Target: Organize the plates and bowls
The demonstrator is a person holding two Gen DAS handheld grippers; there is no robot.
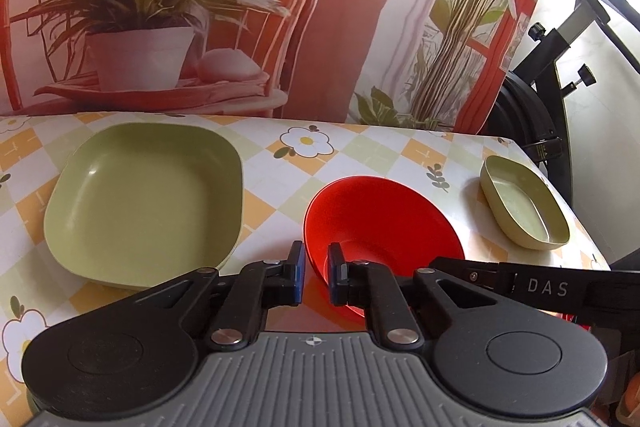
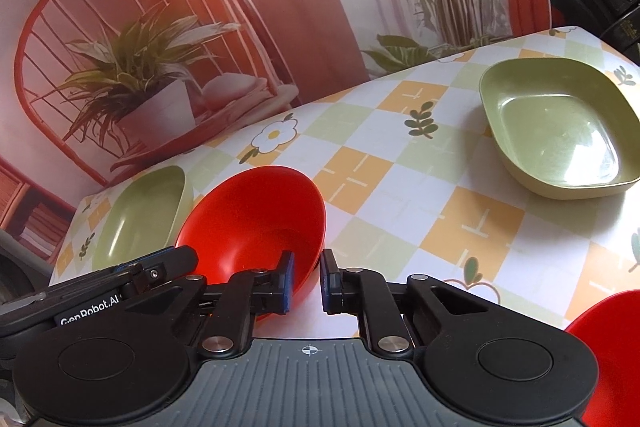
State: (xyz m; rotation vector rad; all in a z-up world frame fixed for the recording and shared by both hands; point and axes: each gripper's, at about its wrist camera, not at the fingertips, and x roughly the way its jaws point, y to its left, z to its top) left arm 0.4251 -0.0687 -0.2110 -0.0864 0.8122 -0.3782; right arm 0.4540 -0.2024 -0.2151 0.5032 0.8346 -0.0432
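Grippers are hovering at the red bowl: left gripper and right gripper, jaws narrowly parted, gripping nothing. Green plate is sitting beside the bowl.

A round, glossy red plastic bowl sits on the table, which wears a checked cloth of orange, pale green and white squares printed with daisies and leaves. The left gripper, black with blue pads, hangs at the bowl's near rim, its jaws a narrow gap apart with the rim's left edge between them; whether the fingers touch the rim I cannot tell. Left of the bowl, close by, lies a large square pale-green plate with rounded corners. Right of the bowl, well apart, near the table's edge, stands a small oblong pale-green dish. Just right of the bowl's near side a black bar lettered "DAS" reaches in.
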